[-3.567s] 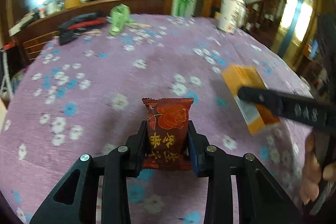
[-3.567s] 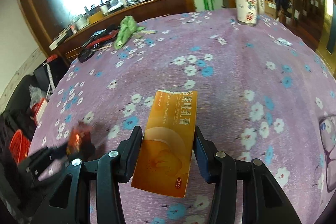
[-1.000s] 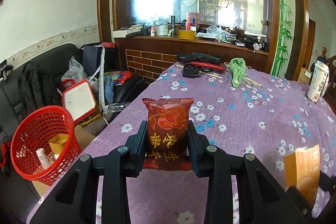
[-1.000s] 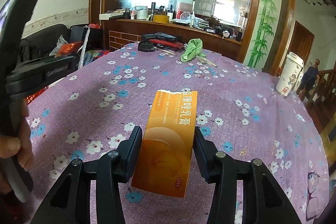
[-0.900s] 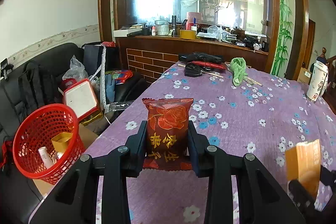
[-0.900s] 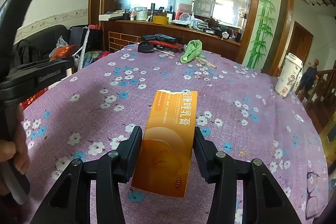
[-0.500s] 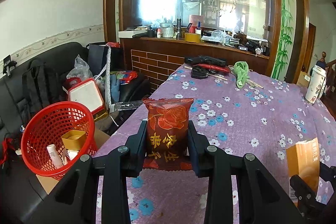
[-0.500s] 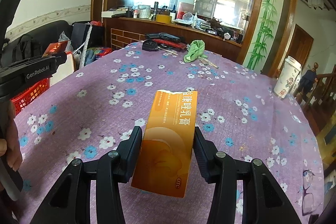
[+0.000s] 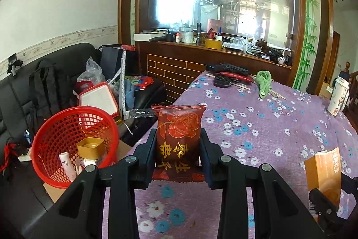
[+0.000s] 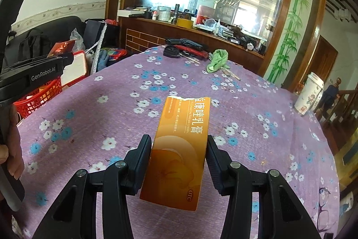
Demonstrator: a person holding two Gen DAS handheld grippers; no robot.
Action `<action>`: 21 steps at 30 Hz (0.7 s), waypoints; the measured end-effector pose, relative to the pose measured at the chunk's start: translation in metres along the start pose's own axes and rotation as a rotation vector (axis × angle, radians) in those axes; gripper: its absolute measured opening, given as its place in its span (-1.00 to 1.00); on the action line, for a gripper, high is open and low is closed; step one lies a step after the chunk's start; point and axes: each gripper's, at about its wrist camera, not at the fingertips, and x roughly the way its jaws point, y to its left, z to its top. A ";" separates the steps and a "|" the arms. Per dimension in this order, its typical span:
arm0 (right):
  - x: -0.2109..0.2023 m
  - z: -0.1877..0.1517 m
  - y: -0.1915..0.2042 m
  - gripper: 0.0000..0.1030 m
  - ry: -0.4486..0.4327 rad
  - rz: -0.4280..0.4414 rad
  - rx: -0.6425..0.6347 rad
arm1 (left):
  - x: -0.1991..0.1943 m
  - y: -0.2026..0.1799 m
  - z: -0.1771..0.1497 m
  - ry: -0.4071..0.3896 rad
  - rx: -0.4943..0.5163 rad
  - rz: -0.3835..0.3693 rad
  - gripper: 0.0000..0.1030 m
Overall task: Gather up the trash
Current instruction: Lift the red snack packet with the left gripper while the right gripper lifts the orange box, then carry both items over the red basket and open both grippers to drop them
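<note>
The left gripper (image 9: 178, 152) clamps the red snack packet (image 9: 178, 140) and the right gripper (image 10: 178, 162) clamps the orange carton (image 10: 179, 149), both above the table's (image 9: 279, 127) near-left edge. Carry each fully over the red basket (image 9: 44, 162), low at far left, before letting go.

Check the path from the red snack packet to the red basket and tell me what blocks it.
Nothing visible blocks it. The left tongs grip the snack packet above the table edge; the red basket sits lower to the left, its mouth open, already holding some trash.
</note>
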 end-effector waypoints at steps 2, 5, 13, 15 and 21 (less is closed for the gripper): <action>-0.001 0.002 0.007 0.00 -0.002 0.005 -0.010 | -0.001 0.006 0.000 -0.002 -0.006 0.007 -0.35; -0.002 0.006 0.017 0.00 -0.004 0.012 -0.024 | -0.002 0.016 0.000 -0.001 -0.015 0.015 -0.35; -0.002 0.014 0.043 0.00 -0.008 0.028 -0.063 | -0.005 0.041 -0.001 -0.004 -0.036 0.035 -0.35; -0.002 0.015 0.049 0.00 -0.007 0.032 -0.071 | -0.006 0.050 -0.001 -0.007 -0.046 0.043 -0.35; -0.001 0.030 0.066 0.01 0.010 0.102 -0.056 | -0.006 0.080 0.004 -0.005 -0.075 0.063 -0.35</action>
